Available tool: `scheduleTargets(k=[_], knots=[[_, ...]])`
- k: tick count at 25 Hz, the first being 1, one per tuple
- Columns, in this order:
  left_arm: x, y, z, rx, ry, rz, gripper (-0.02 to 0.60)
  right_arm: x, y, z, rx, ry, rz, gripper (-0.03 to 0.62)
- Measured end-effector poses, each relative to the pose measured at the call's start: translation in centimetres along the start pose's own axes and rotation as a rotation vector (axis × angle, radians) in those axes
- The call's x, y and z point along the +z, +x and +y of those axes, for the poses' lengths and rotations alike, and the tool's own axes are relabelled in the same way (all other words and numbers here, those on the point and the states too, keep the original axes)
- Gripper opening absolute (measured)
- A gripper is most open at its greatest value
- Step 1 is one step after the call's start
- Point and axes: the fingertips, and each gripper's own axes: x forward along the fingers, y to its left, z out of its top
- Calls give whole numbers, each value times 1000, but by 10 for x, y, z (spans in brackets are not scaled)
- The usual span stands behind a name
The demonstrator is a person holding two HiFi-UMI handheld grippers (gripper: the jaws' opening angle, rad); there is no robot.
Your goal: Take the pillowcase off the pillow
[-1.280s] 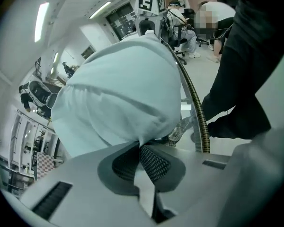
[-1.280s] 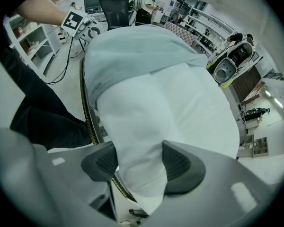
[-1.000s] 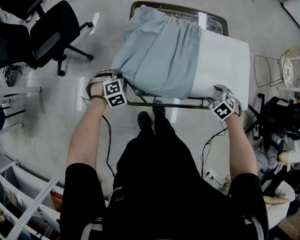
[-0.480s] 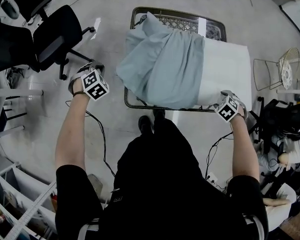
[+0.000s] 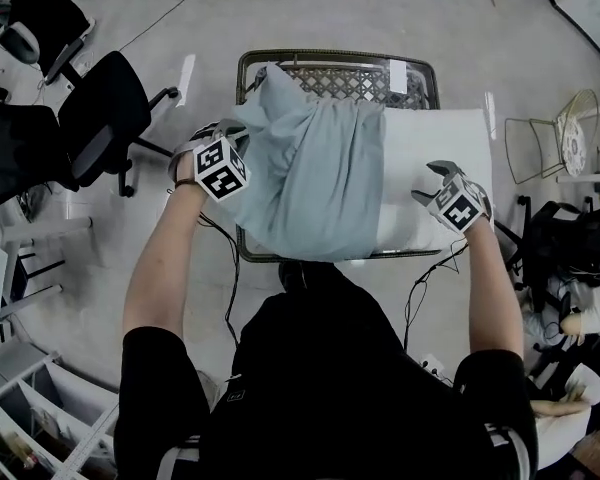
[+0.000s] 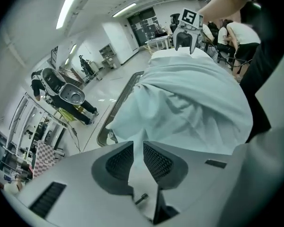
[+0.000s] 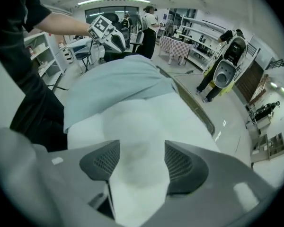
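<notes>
A: Left tool (image 6: 138,148), state?

B: Released. The jaws stand a slim gap apart and have just been opening. Pale blue cloth of the pillowcase (image 5: 315,178) shows in the gap, and the pads do not clamp it. The tool sits at the covered end of the pillow (image 5: 435,158), by the bunched edge of the cloth.

A: Right tool (image 7: 142,145)?

B: Also released, the jaws wide and just been opening further. The bare white end of the pillow bulges between them, with no pinch on it.

A: The pillowcase itself?

B: Still on. It is rumpled over roughly the half of the pillow nearer the left tool; the other half is uncovered.

A: Under the pillow?

B: A metal-rimmed desk (image 5: 330,58) with a mesh top, and the pillow overhangs it at the bare end. A black office chair (image 5: 100,118) stands well apart from the pillow, beyond the covered end.
</notes>
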Motion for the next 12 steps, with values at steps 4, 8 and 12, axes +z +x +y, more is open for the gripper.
scheduleTargets(k=[4,8,12], knots=[[35,34,33,-51,62,7,122,45,18,-44,42,-72,-54,328],[63,68,52,-120,191,21,198,75,42,-73,160,-124,-64,370],[81,99,49,-205,381,37,232,77,75,-79,302,-167,18,431]])
